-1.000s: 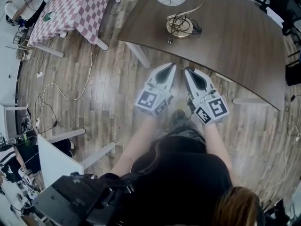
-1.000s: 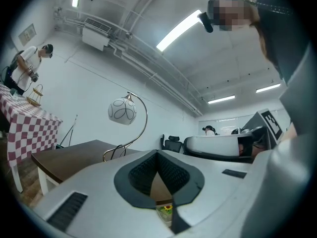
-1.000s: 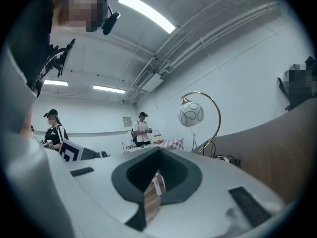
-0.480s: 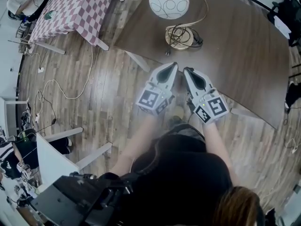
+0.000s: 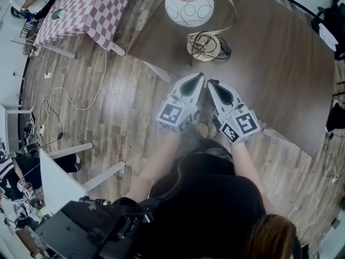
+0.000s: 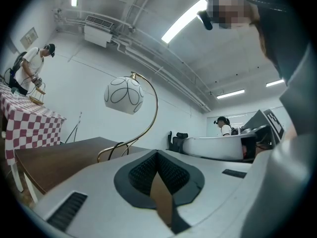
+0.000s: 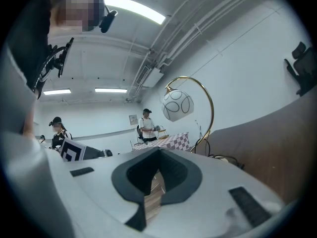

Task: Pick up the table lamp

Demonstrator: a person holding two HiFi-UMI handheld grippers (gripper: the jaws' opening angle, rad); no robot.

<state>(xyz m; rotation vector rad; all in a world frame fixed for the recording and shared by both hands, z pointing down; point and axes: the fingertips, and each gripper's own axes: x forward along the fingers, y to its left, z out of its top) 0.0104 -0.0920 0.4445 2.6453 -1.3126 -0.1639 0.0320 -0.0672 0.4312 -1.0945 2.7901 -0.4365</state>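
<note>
The table lamp (image 5: 190, 11) stands near the brown table's (image 5: 269, 63) edge, just ahead of the left tool (image 5: 196, 80) and right tool (image 5: 213, 84), both closed and empty. Its globe shade (image 5: 185, 4) is likely fragile; grasp the stiff brass stem (image 5: 233, 11) low.

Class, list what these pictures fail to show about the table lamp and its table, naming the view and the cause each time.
1. Lamp base: mostly hidden behind the left gripper and the right gripper in their own views.
2. Cord coiled on the base: head view, too small to trace to a plug.
3. Brown table: head view, part cut off by the top edge.
</note>
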